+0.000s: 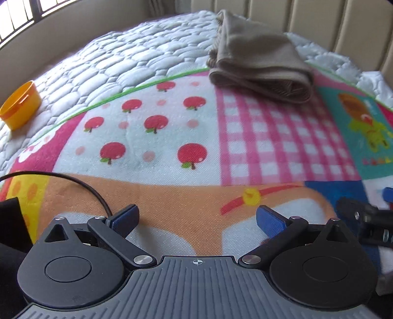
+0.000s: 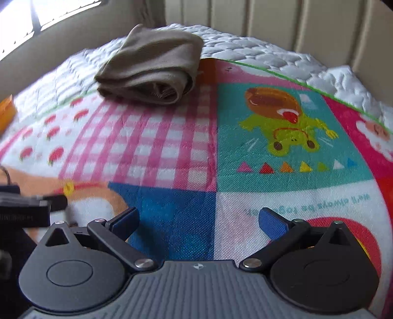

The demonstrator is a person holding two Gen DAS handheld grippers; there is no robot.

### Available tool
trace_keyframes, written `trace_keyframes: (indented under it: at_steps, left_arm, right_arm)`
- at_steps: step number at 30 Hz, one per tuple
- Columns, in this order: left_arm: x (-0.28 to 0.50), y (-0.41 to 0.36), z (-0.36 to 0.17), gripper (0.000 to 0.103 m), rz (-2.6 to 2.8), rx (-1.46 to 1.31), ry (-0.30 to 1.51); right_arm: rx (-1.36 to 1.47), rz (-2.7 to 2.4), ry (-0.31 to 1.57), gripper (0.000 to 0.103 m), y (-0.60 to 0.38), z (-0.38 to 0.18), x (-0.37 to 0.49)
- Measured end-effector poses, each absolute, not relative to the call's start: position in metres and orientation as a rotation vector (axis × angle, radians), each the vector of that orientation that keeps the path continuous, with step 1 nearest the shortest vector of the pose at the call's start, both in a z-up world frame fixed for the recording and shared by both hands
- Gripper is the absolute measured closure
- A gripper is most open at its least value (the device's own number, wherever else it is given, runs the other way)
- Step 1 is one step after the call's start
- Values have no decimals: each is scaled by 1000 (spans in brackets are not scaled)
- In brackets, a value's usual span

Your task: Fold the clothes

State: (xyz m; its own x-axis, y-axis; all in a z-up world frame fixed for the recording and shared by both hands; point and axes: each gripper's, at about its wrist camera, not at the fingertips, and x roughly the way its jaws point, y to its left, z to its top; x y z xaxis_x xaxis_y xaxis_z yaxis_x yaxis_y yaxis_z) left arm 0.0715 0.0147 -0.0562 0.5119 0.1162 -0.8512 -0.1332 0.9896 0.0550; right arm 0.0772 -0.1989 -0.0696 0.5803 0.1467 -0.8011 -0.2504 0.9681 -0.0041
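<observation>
In the left wrist view, the left gripper [image 1: 197, 219] fills the bottom of the frame, its blue-padded fingers [image 1: 270, 220] spread wide with nothing between them, above the orange patch of a colourful patchwork blanket [image 1: 157, 127]. A black cable [image 1: 81, 182] curves in from the left edge toward the left finger. At the right edge, part of the right gripper [image 1: 363, 218] shows, blurred.

In the right wrist view, the right gripper [image 2: 199, 220] sits likewise at the bottom, fingers [image 2: 271, 224] wide apart and holding nothing, over blue and white squares of the blanket. The left gripper shows at the lower left edge as a dark, blurred shape.

Further up, pink check, apple-print and teal cartoon panels spread across the middle. Beyond them, the folded beige garment [image 1: 260, 61] lies in the upper centre-right of the left view and the upper left-centre of the right view [image 2: 152, 66], resting across the blanket's green far edge and the white quilted mattress [image 1: 137, 49]. An orange tub [image 1: 21, 105] sits on the mattress at the left edge. A padded beige headboard [image 1: 319, 19] runs along the top.
</observation>
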Motion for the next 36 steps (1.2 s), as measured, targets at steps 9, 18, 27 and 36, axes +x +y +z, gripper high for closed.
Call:
trace_keyframes:
  at_steps: [9,18,27,36]
  left_arm:
    - [70,11,-57,0,161,7,998]
    - [70,9,-59,0,164,16,997]
    - [70,8,-58,0,164,23,994]
    - [70,8,-58,0,164,27,993]
  right_arm:
    - [-120,223,881,0,-199,-71,69]
    - [-126,219,878,0,-197,-72,69]
    - [-129,218,876,0,-197,-72,68]
    - [-130,218,875,0,-197,-72,68]
